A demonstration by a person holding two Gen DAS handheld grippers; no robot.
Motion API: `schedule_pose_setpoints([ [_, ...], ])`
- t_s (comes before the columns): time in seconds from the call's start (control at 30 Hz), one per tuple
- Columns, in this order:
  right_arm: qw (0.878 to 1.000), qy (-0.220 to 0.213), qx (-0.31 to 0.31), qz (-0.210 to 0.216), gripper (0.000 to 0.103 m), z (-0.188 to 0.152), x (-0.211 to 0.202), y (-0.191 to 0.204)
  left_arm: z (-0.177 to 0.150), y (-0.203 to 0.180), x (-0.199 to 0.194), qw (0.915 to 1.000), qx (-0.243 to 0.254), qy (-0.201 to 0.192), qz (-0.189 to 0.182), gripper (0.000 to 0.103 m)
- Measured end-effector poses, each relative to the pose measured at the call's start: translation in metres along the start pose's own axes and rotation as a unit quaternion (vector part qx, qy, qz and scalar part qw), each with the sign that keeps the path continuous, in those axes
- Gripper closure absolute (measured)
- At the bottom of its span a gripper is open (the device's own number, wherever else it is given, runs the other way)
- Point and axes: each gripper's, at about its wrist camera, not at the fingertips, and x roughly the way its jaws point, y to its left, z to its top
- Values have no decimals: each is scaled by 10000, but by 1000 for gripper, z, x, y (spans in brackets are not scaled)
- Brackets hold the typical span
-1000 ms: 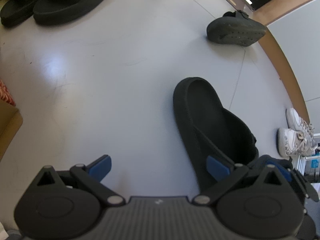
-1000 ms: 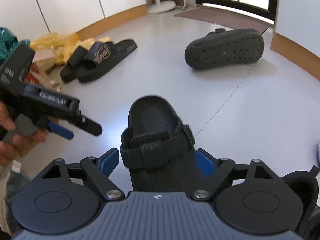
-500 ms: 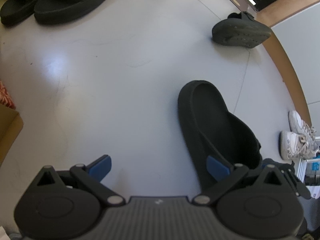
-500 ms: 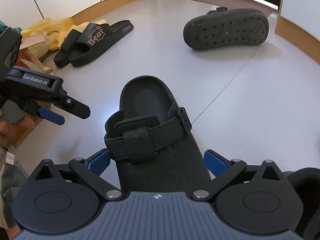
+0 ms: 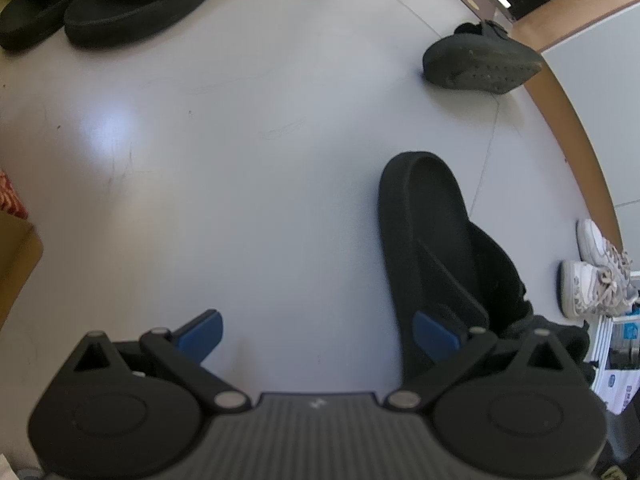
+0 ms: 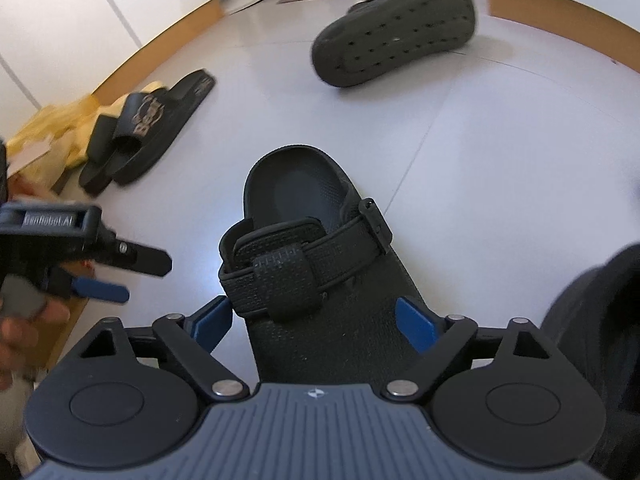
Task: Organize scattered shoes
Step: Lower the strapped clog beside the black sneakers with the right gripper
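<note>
In the left wrist view, the left gripper hung open over bare grey floor, nothing between its fingers; the black strapped sandal lay just right of its right finger.

In the right wrist view, the right gripper straddled that sandal behind the strap, jaws closing, pads not visibly pressing. Its overturned mate lay well beyond.

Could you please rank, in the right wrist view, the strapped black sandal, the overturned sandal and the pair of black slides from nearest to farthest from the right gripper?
1. Strapped black sandal, between the fingers of the right gripper.
2. Pair of black slides, left.
3. Overturned sandal, upper right.
</note>
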Motion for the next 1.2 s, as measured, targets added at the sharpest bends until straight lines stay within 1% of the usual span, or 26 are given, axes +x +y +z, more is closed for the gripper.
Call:
schedule_pose_setpoints([
  [0.17, 9988, -30, 454, -192, 14, -8, -4, 0, -2, 3, -5, 10000, -14, -64, 26, 0],
  [0.4, 9919, 143, 1238, -226, 14, -13, -11, -11, -9, 3, -7, 10000, 12, -34, 15, 0],
  [0.5, 9904, 200, 1342, -247, 17, -18, -14, -11, -12, 1, -7, 10000, 32, -27, 3, 0],
  [0.57, 9897, 211, 1390, -262, 20, -23, -17, -11, -14, 0, -8, 10000, 46, -23, -5, 0],
  [0.63, 9896, 209, 1394, -295, 26, -27, -20, -11, -15, -1, -8, 10000, 53, -21, -4, 0],
  [0.67, 9895, 212, 1394, -314, 26, -28, -21, -10, -15, -1, -8, 10000, 60, -19, -3, 0],
  [0.73, 9904, 226, 1326, -303, 27, -29, -22, -10, -15, -2, -8, 10000, 67, -17, -1, 0],
  [0.87, 9956, 231, 866, -290, 27, -27, -23, -5, -14, -6, -7, 10000, 66, -51, 21, 0],
  [0.9, 9969, 180, 713, -267, 24, -26, -23, -4, -12, -7, -7, 10000, 70, -57, 28, 0],
  [0.93, 9979, 145, 574, -266, 18, -25, -23, -2, -10, -8, -5, 9999, 75, -61, 33, 0],
  [1.0, 9992, 106, 289, -241, 13, -22, -19, 2, -9, -9, -3, 9999, 81, -64, 39, 0],
  [1.03, 9995, 107, 202, -197, 13, -20, -16, 4, -9, -9, -4, 9999, 81, -63, 42, 0],
  [1.1, 9997, 130, 97, -163, 8, -17, -13, 6, -8, -9, -2, 9999, 79, -49, 44, 0],
  [1.2, 9996, 110, -110, -215, 7, -11, -9, 10, -7, -9, 0, 10000, 81, -31, 43, 0],
])
